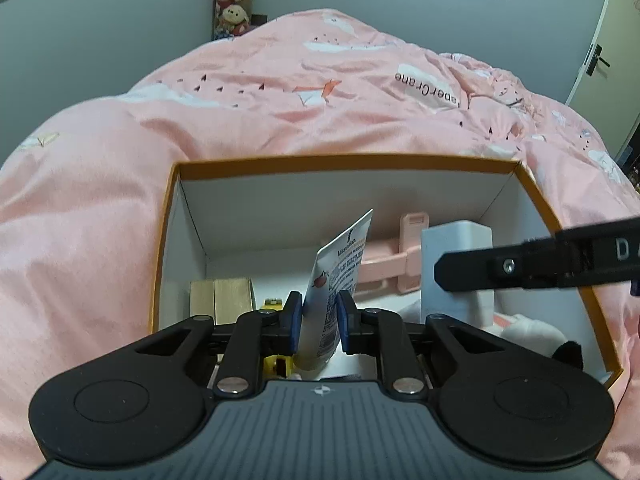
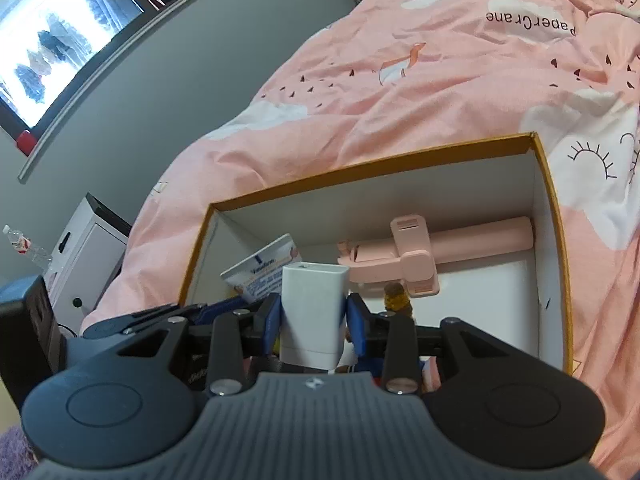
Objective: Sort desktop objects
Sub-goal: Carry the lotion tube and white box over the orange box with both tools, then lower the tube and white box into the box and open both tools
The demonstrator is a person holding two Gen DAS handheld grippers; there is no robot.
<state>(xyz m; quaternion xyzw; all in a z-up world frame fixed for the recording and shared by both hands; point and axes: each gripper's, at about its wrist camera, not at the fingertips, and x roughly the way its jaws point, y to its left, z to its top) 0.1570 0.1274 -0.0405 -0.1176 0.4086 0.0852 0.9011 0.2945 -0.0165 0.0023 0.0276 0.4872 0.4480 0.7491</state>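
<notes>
Your left gripper (image 1: 318, 326) squeezes the cream tube (image 1: 334, 280), standing up; your right gripper (image 2: 312, 320) squeezes the white charger (image 2: 312, 312). Both hang over the box (image 2: 554, 208).

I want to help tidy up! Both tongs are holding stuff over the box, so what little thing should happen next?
Probably open the left tongs and let the cream tube drop into the box. The tube already hangs inside the box walls, above a bare patch of floor, and the right tongs with the white charger block are beside it, so neither blocks the other.
</notes>
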